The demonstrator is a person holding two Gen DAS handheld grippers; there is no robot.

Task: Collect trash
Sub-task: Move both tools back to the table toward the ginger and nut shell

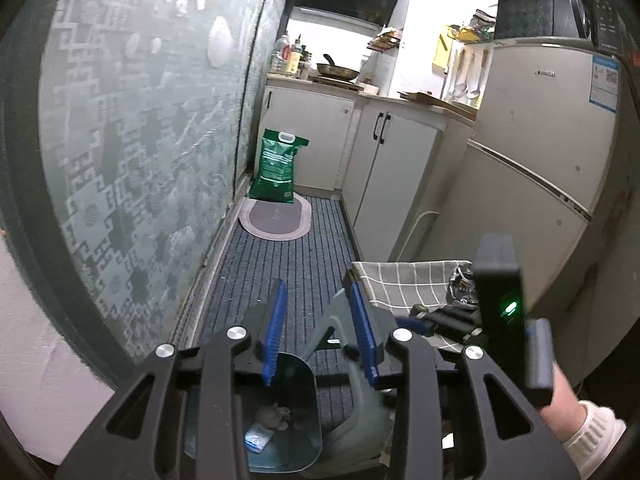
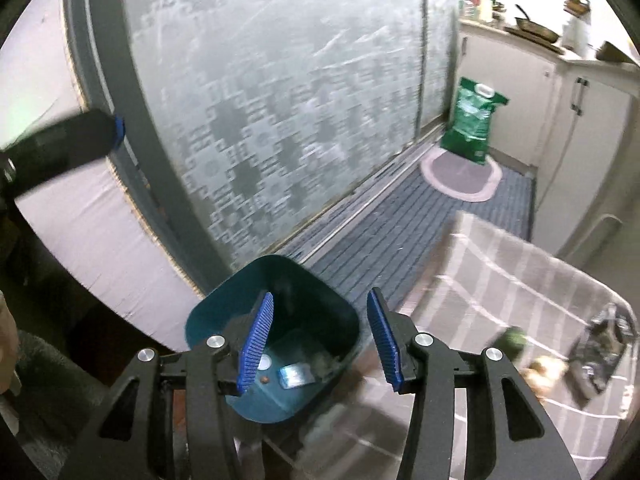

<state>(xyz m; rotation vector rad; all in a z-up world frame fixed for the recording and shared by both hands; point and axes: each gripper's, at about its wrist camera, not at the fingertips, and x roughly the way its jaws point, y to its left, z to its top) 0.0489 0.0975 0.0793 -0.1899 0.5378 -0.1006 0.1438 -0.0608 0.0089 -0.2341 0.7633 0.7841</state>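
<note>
Right gripper (image 2: 320,336) blocks part of the bin (image 2: 276,320); contents blurry

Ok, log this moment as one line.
left gripper: open, empty | right gripper: open, empty, above bin | bin: trash inside | table: black wrapper remaining

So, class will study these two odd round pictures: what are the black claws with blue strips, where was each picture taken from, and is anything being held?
No robot here: a person carries a hand-held gripper in each hand, each with a camera looking along its fingers. One picture is from the left gripper, the other from the right gripper. Both stand open and hold nothing. Below them is a teal bin with a few scraps inside. Beside it a checked cloth carries a crumpled dark wrapper. Behind are a green bag and a fridge.
</note>
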